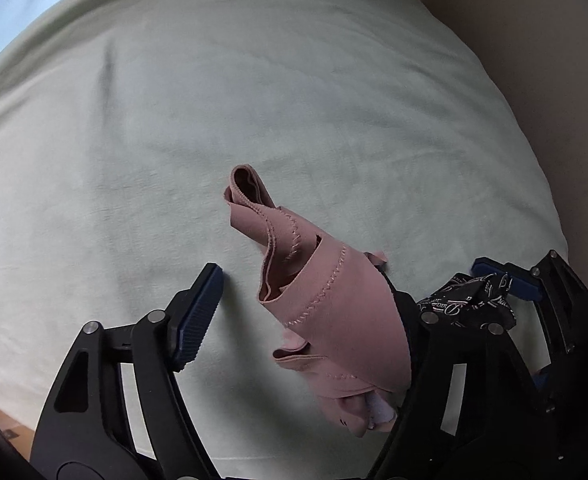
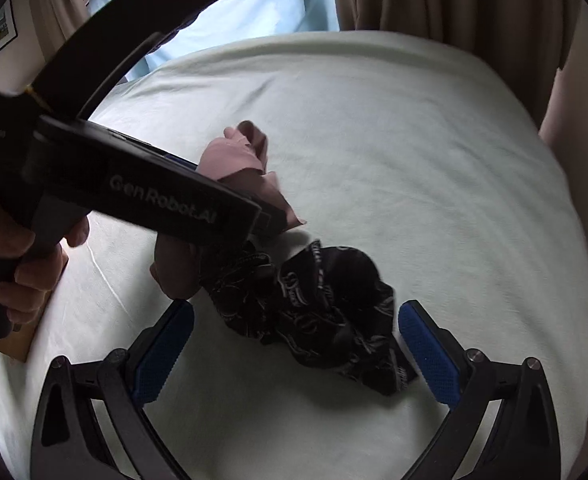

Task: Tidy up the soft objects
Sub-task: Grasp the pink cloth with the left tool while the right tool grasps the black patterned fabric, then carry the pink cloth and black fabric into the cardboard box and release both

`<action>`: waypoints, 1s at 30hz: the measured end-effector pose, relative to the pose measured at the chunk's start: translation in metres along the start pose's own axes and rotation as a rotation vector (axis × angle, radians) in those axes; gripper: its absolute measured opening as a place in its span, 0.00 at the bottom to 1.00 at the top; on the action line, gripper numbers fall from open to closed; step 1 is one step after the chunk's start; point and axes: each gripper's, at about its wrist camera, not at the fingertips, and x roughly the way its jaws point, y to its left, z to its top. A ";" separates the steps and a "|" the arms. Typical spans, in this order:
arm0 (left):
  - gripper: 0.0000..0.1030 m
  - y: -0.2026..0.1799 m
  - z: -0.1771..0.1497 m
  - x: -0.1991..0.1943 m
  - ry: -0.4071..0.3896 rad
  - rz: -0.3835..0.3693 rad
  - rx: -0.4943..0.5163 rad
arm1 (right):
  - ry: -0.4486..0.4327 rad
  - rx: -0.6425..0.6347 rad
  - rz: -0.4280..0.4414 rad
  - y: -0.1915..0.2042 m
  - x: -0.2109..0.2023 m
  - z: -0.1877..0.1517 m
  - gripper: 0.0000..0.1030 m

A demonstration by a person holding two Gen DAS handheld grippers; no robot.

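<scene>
Left wrist view showing the left gripper (image 1: 300, 276) standing open over the pale green bed sheet (image 1: 294, 80), with the crumpled dusty-pink stretch garment (image 1: 326, 304) draping against its right finger only, left pad (image 1: 198, 312) touching nothing. Risking a slip onto the sheet, or a grab on one loose fold, the fabric being unpinched. Right gripper (image 2: 296, 308) also gaping, straddling the black white-lettered fabric bundle (image 2: 318, 312) lying near on the sheet, not pressing it. Risking dragging both pieces together, their left ends meeting. Hiding that junction: the left gripper's body; hiding the right finger: pink cloth. Blurring softening the lettering.
</scene>
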 end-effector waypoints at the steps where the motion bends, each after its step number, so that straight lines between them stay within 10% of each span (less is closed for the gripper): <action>1: 0.57 -0.001 -0.001 0.003 0.005 -0.004 0.004 | 0.002 0.008 0.018 0.000 0.003 0.001 0.93; 3: 0.46 -0.004 -0.002 0.007 0.008 -0.001 0.021 | 0.018 0.002 0.017 0.002 0.008 0.002 0.71; 11: 0.26 -0.015 -0.005 0.000 -0.016 -0.002 0.075 | 0.001 0.038 0.019 0.006 0.002 0.001 0.47; 30: 0.26 -0.010 0.000 -0.127 -0.152 -0.031 0.038 | -0.127 0.098 -0.109 0.026 -0.101 0.034 0.44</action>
